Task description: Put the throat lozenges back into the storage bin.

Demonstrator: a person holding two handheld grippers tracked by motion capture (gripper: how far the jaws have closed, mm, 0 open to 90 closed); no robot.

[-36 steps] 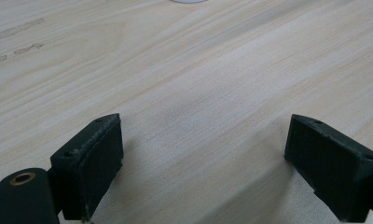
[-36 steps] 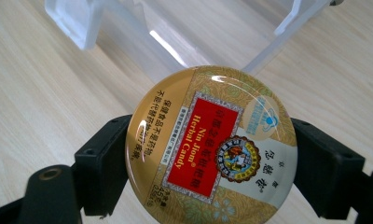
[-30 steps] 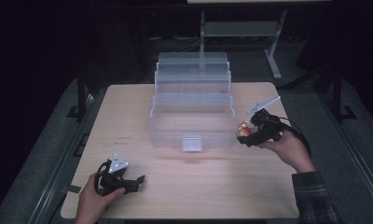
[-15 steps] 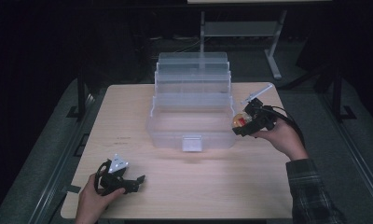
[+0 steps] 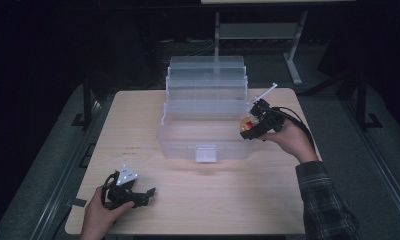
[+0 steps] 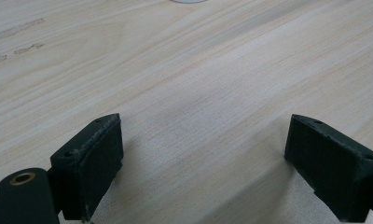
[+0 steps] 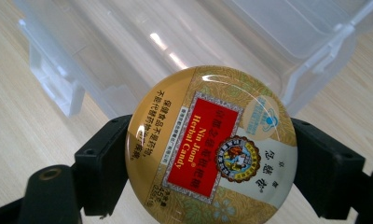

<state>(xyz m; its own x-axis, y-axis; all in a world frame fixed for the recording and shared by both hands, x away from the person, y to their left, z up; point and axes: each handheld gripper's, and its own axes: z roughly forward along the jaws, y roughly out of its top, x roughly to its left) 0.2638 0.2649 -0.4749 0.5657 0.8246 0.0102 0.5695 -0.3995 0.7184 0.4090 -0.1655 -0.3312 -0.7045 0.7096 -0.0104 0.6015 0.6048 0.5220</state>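
1. The left gripper (image 5: 147, 192) rests at the near left of the bench (image 5: 198, 210), held in the person's left hand (image 5: 100, 216); its fingers (image 6: 89, 161) stand wide apart with only bare wood between them, so it carries nothing.
2. Further off, at the right, the right gripper (image 5: 249, 127) hovers at the right end of the clear plastic tiered organiser box (image 5: 205, 112); its fingers (image 7: 103, 165) clamp a round herbal candy tin (image 7: 211, 148) by its rim, lid facing the camera.
3. The tin sits above the edge of the box's lower tray (image 7: 142, 60), not yet inside any compartment.
4. Judged risks: the fingers grip a smooth curved rim on two small patches, so a tilt or jolt could let the tin spin or slip out; released this near the wall, it might land on the rim and roll onto the bench; a knock from the gripper could shove the light, unheld box.
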